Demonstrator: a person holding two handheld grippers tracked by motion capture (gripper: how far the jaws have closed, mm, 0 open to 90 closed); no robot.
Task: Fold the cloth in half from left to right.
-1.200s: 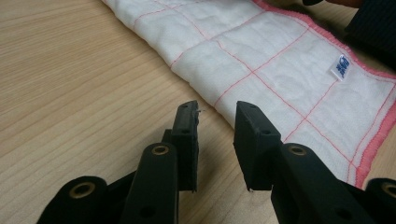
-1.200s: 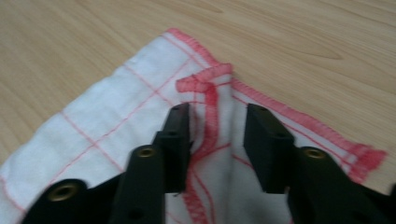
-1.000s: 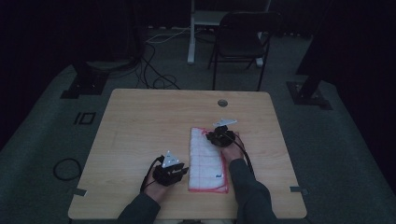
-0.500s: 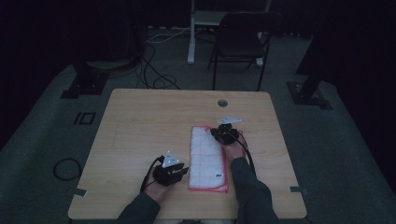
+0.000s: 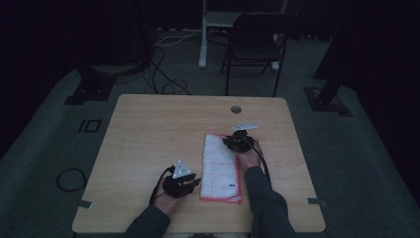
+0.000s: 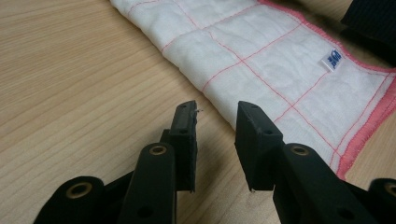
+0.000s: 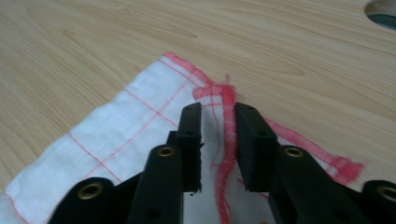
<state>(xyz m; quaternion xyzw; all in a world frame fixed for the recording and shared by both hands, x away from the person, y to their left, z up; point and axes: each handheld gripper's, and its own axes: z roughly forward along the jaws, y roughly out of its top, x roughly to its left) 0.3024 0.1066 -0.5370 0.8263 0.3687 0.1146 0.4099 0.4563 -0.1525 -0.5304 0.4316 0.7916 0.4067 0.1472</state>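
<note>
A white cloth (image 5: pixel 220 166) with red grid lines and a red hem lies folded in a long strip on the wooden table (image 5: pixel 158 129). My right gripper (image 5: pixel 234 144) sits at its far right corner. In the right gripper view the right gripper (image 7: pixel 218 109) has just been opening, and the puckered red hem of the cloth (image 7: pixel 140 126) lies loose in the gap between the jaws. My left gripper (image 5: pixel 190 182) is at the cloth's near left edge. In the left gripper view the left gripper (image 6: pixel 215 109) is open over bare wood, just short of the cloth (image 6: pixel 261 51).
A round cable hole (image 5: pixel 236 108) is set in the table beyond the cloth. A black chair (image 5: pixel 257 44) and a white stand are behind the table, with cables on the dark floor to the left. The table's left half is bare wood.
The right hand has shifted very slightly at the cloth's far corner. The left hand and the cloth lie as before.
</note>
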